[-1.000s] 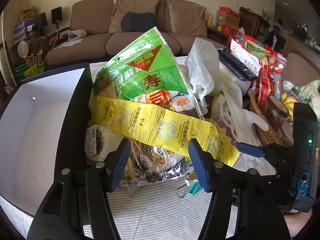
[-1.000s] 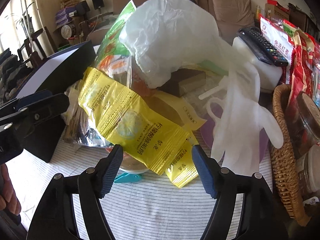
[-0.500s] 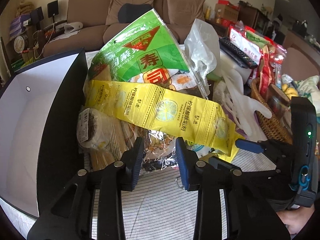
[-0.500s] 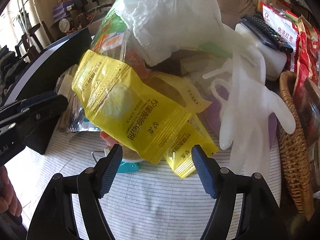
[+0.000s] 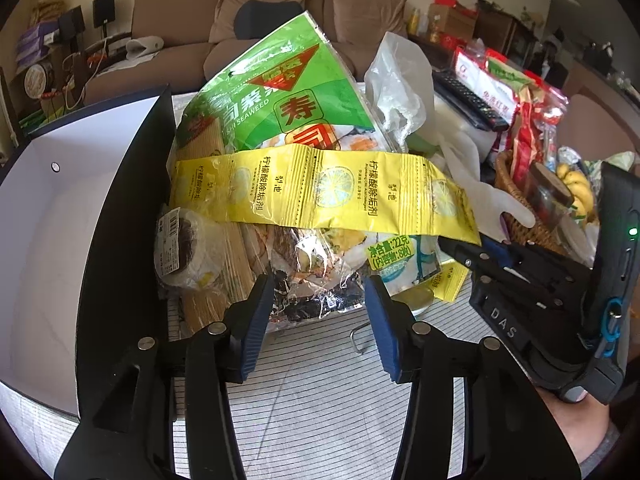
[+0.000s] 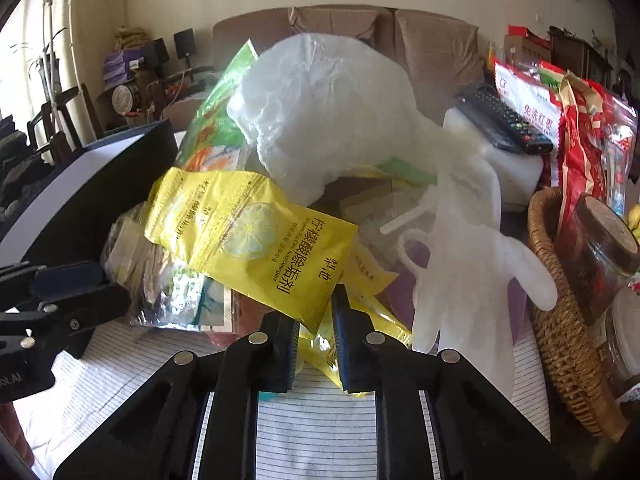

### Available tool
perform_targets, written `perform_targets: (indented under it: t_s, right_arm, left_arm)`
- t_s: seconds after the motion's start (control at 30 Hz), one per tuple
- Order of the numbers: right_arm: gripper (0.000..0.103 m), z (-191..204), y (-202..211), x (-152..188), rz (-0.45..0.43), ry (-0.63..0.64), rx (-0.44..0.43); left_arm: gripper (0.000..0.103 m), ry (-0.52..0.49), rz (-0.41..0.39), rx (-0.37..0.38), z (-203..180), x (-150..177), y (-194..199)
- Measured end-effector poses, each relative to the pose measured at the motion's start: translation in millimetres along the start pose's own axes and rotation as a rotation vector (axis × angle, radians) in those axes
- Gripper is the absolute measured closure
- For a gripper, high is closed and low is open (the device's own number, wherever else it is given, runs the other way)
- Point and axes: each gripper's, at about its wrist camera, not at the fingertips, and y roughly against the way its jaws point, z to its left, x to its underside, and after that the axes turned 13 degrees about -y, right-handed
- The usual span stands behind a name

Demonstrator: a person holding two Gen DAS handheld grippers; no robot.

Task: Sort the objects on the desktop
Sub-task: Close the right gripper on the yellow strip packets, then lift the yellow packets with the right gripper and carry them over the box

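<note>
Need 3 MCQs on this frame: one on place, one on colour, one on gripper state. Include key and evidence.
1. Where is the remote control?
A. on a white container at the back right
B. inside the wicker basket
C. in the open box on the left

2. What colour is the strip of lemon sachets?
A. red
B. yellow
C. purple

3. How does the right gripper stand?
A. wide open above the cloth
B. shut on the white glove
C. closed on the corner of the sachet strip

Key: 1 A, the remote lies on top of the white container. 2 B, the strip is yellow with lemon pictures. 3 C, its blue pads pinch the strip's lower corner; the left gripper is open.
</note>
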Motion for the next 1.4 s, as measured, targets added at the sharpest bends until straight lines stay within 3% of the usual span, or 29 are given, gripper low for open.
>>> perform_targets:
  t_s: [0.17,0.23,0.37,0.5,0.57,0.77,0.97,1.13,1.27,1.4]
  right_arm:
    - [0.09,14.9,57.5,-35.1,-0.191,-0.007,-0.092]
    - [0.091,21.2,74.2,-48.7,-0.231,-0.005,-0.134]
    - [0.091,34.1,90.4,-79.3,-0.221,-0.03,-0.229]
    - [0.091,46.2,120.1,-105.3,-0.232,-0.062,-0.306]
    - [0.091,55.4,138.2,-118.3,-0.256,-0.051,-0.325]
    - [0.091,87.0,205.2,-157.5,-0.333,0.029,-0.372]
    - [0.091,120.2,240.4,-177.2,-0.296,0.05,-0.49]
    - [0.091,147.5,248.2,-178.0,-0.214,-0.013,-0.628]
    - [0.091,178.4,250.5,-177.8,-0.191,-0.019,-0.7]
    - [0.091,223.3,233.4,-181.1,-0.146,0.022,-0.689]
  left_arm:
    - [0.058,-0.02,-0.031,-0.015,2.1,-1.6,19.5]
    - [0.051,-0.025,-0.054,-0.023,5.0,-4.9,31.2]
    - [0.045,-0.043,-0.081,-0.064,11.2,-21.2,52.9]
    - [0.041,-0.075,-0.138,-0.059,9.8,-40.2,85.4]
    - [0.032,-0.074,-0.171,-0.057,12.0,-47.0,104.1]
    - [0.029,-0.061,-0.235,-0.066,30.1,-54.7,160.0]
    - [0.025,-0.078,-0.311,-0.046,39.7,-60.8,214.9]
    - [0.01,-0.086,-0.405,-0.022,54.8,-59.9,262.4]
    - [0.004,-0.117,-0.433,-0.122,76.4,-61.8,287.5]
    - [0.005,-0.107,-0.38,-0.247,111.7,-70.7,286.1]
